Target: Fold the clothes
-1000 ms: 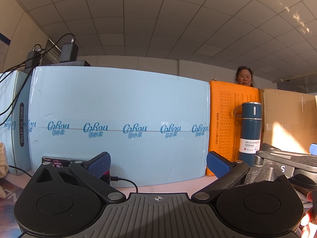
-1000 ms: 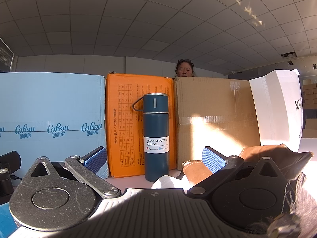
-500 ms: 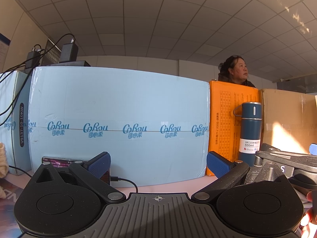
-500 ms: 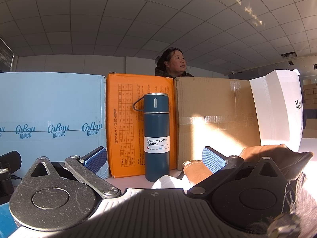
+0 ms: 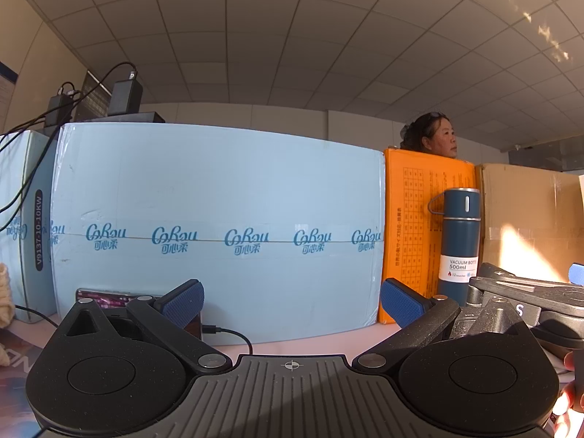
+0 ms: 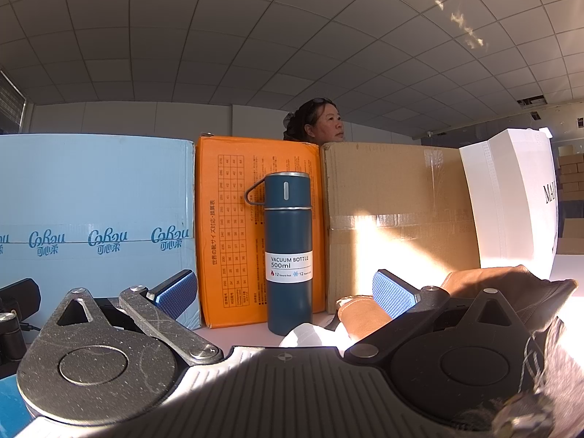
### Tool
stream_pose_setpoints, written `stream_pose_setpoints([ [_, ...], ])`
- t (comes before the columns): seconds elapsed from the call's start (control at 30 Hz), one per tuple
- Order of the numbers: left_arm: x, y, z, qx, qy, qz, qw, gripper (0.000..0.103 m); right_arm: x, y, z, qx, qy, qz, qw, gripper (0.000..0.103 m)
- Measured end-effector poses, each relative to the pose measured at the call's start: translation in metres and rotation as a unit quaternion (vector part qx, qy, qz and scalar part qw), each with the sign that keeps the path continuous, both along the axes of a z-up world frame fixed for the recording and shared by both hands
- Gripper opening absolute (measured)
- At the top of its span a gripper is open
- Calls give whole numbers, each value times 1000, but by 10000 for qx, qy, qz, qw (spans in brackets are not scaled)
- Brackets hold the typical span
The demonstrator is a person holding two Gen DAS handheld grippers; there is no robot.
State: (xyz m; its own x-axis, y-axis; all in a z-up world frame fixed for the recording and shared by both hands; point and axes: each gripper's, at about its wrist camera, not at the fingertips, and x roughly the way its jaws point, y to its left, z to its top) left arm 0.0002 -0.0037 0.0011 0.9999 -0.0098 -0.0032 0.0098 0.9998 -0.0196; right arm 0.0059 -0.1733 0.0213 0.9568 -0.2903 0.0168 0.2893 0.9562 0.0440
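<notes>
Both idle: left gripper and right gripper spread wide, empty. Brown garment heaped right of vacuum bottle. Soft, limp, probably light; pinch an edge.

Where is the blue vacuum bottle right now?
The vacuum bottle stands upright, centre of the right wrist view, before the orange box, beside the brown carton.

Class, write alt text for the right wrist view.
The open right gripper points at a dark blue bottle standing upright on the table before an orange box and a brown box. Brown cloth lies right of the bottle.
</notes>
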Motion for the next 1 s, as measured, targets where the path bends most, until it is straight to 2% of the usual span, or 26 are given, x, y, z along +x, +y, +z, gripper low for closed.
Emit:
stream_pose_setpoints([
  [0.3,-1,1,0,-28,-16,23,10000,103,-7,0,1,20,-214,88,9997,103],
  [0.5,-5,-2,1,62,70,351,9993,103,-9,-2,2,89,-297,142,9994,103],
  [0.63,-5,-1,1,76,159,228,9996,103,-13,-4,2,160,-406,74,9990,103],
  [0.83,-7,10,0,-261,172,350,9989,103,-35,-7,5,592,-581,126,9965,103],
  [1.0,-12,8,1,-207,32,261,9994,103,-49,-4,8,585,-822,249,9946,103],
])
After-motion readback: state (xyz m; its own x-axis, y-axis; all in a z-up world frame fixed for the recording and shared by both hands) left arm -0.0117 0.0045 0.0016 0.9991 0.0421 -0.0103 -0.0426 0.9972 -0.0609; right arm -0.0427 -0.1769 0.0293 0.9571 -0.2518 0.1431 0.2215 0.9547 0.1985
